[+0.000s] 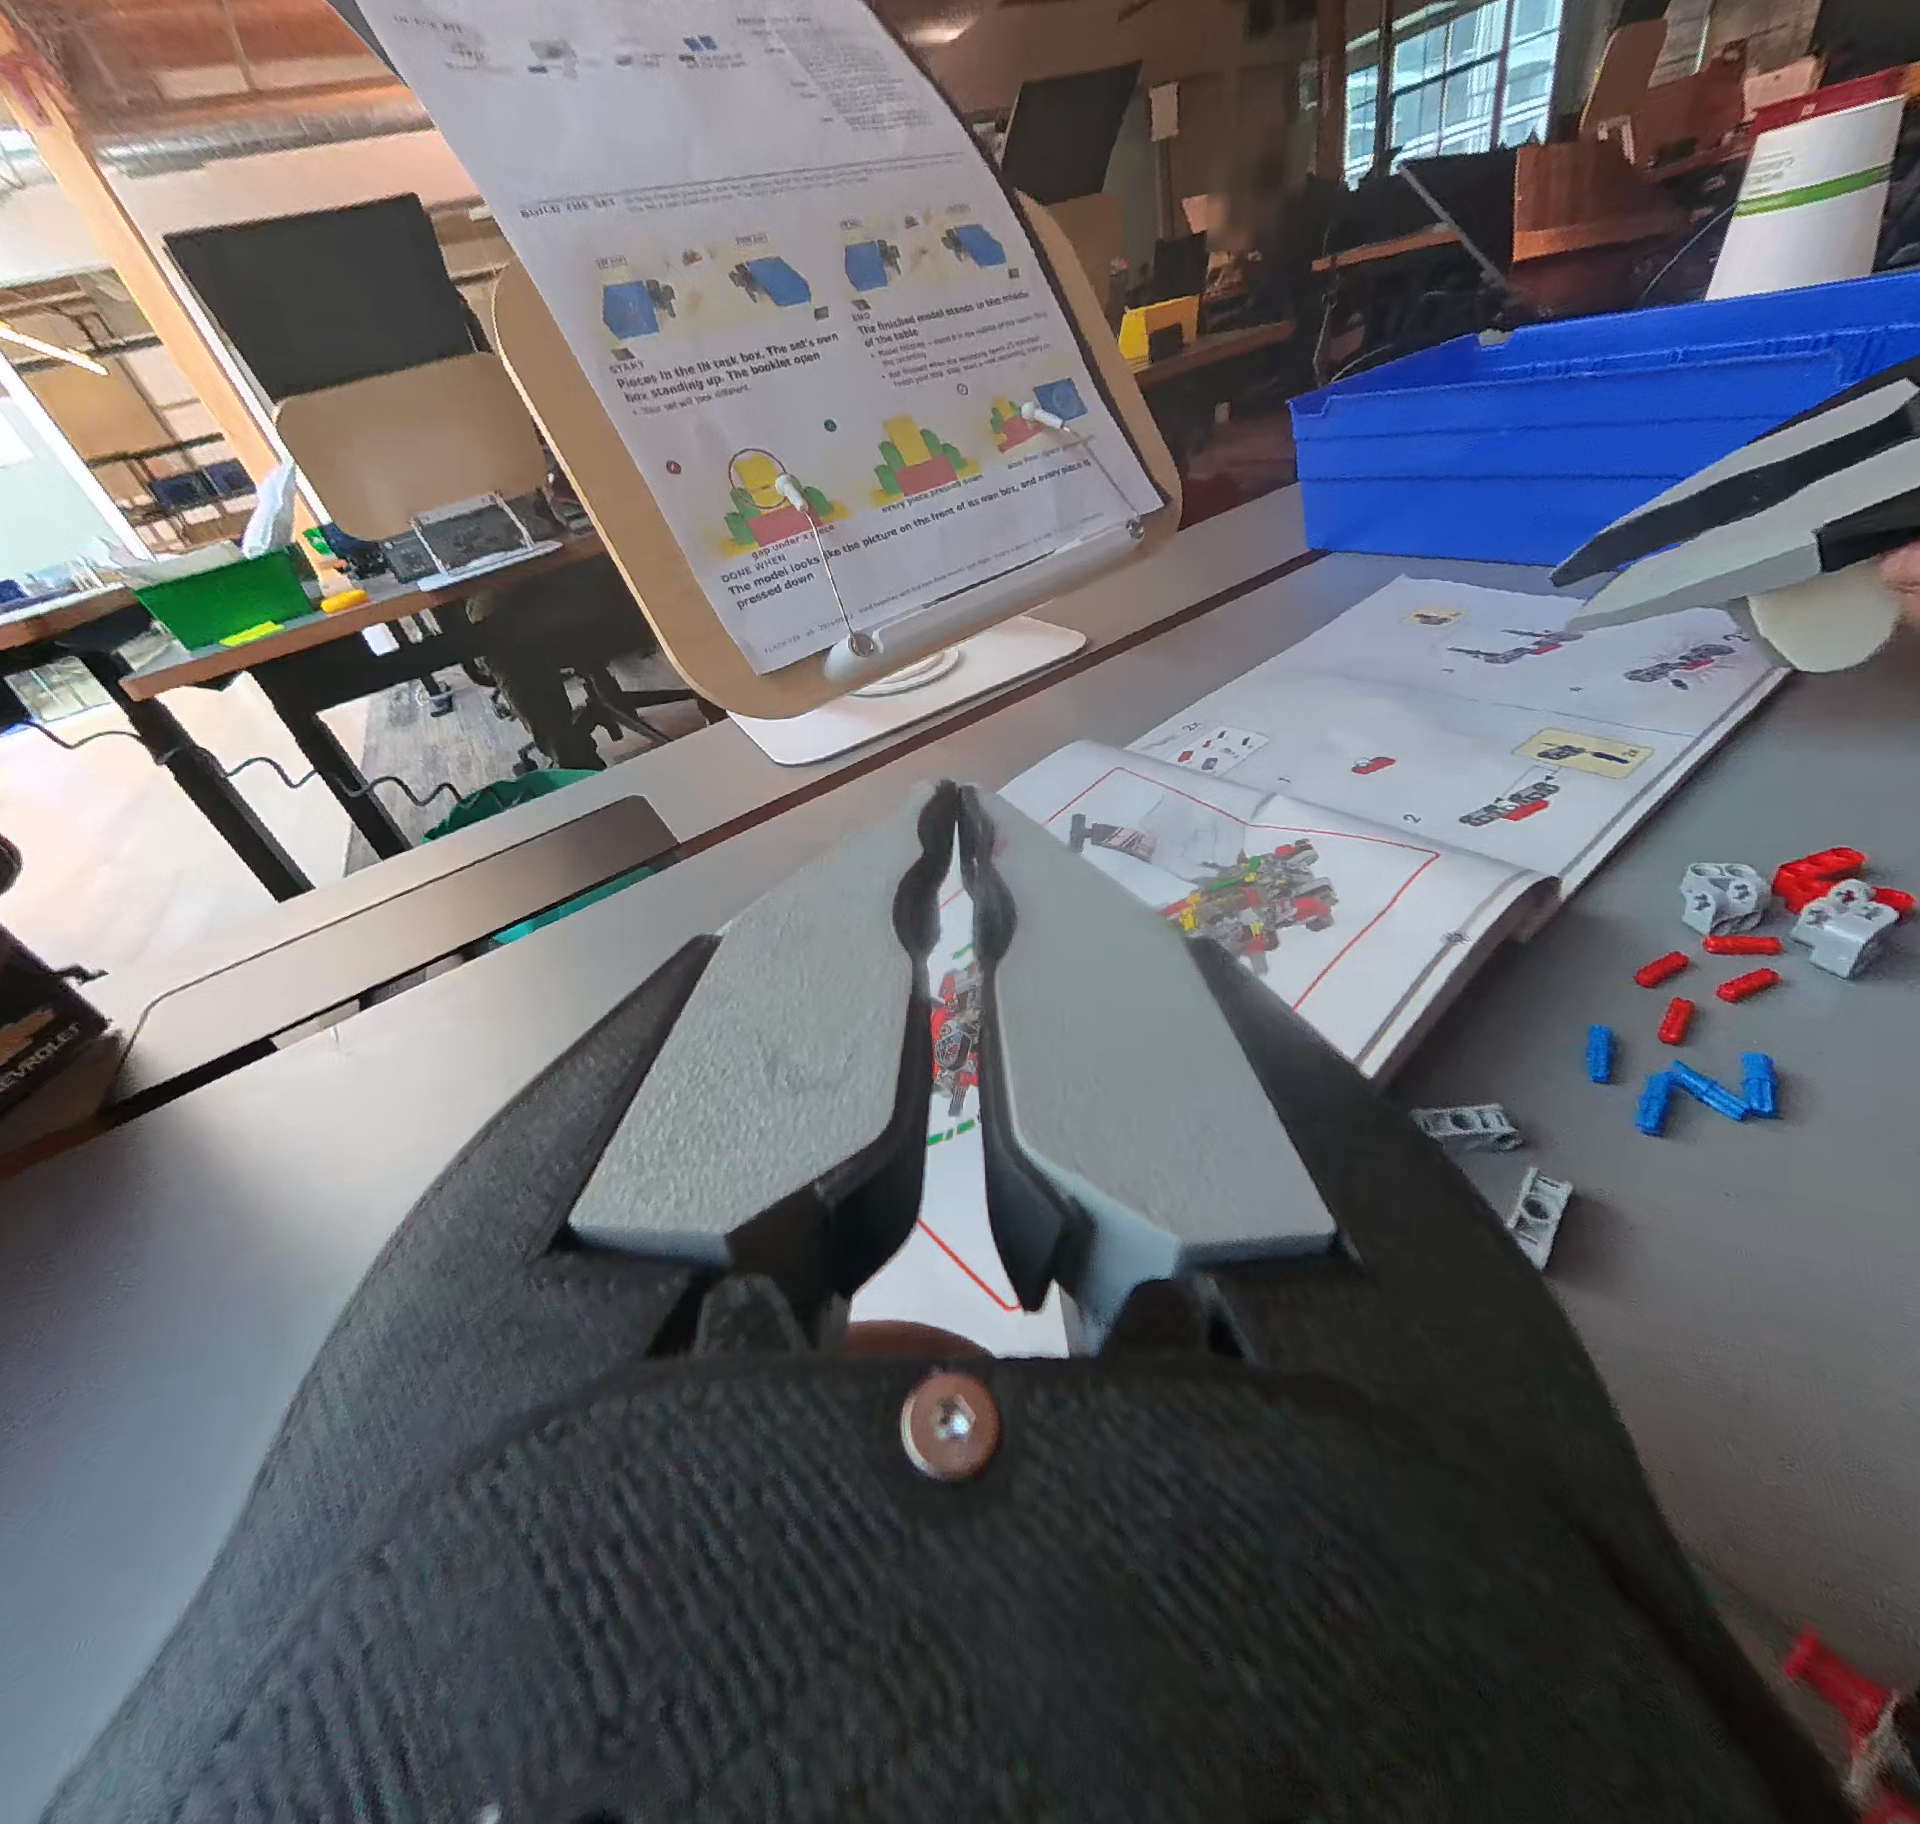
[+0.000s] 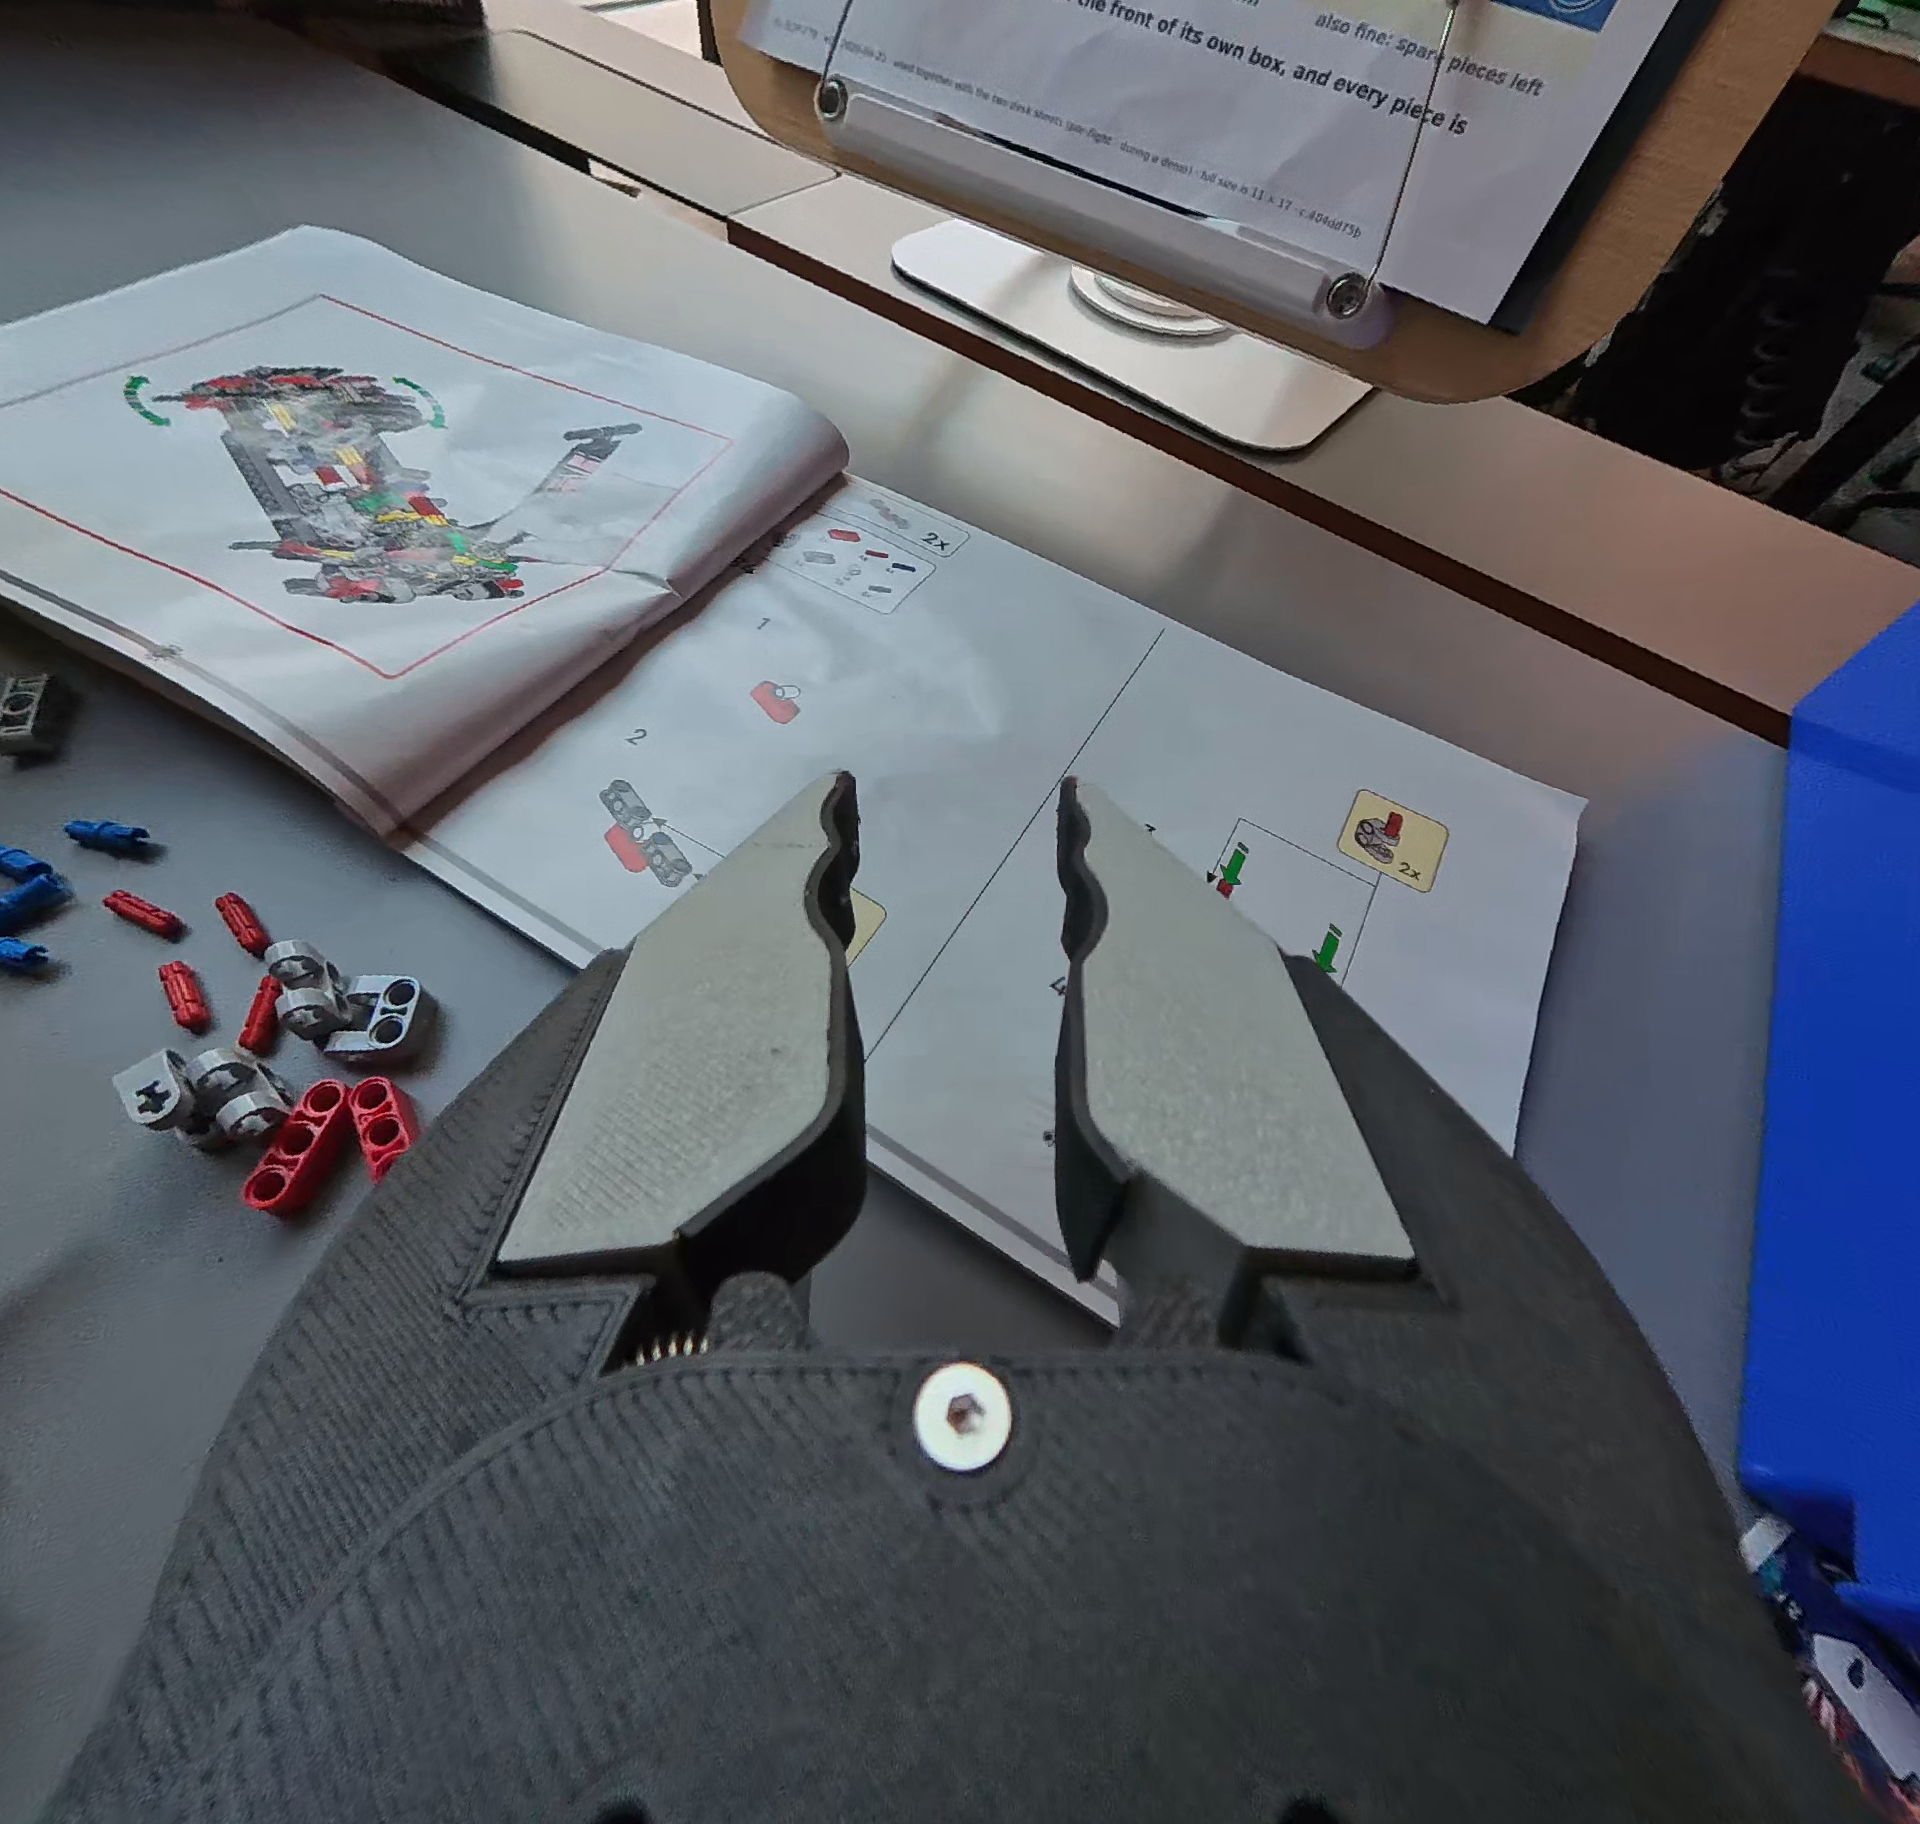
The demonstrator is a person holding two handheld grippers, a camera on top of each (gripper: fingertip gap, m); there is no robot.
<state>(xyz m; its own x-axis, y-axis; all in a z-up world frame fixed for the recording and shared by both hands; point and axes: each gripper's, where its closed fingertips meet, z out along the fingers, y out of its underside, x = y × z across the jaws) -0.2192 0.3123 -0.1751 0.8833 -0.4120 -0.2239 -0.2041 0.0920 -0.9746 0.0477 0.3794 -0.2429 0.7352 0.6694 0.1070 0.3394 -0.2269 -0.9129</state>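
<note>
The grey surface (image 2: 1039, 403) fills most of both views, with a blue bin (image 1: 1558, 424) at the right of each frame and a wooden stand (image 1: 665, 569) holding a printed sheet (image 1: 748, 268) in the upper middle of the left wrist view. An open instruction booklet (image 2: 935, 735) lies flat across the middle of the right wrist view, its left pages curled up at the fold. The left gripper (image 1: 956, 798) hangs over the booklet's left page at the centre of its frame, fingertips pressed together on nothing. The right gripper (image 2: 956, 787) hovers above the booklet's right page, its fingers standing apart with only paper showing between them; it also appears at the right edge of the left wrist view. Loose small pieces lie on the surface at the lower left of the right wrist view: red beams (image 2: 312, 1140), grey connectors (image 2: 343, 1011), red pins (image 2: 182, 995) and blue pins (image 2: 104, 834).
</note>
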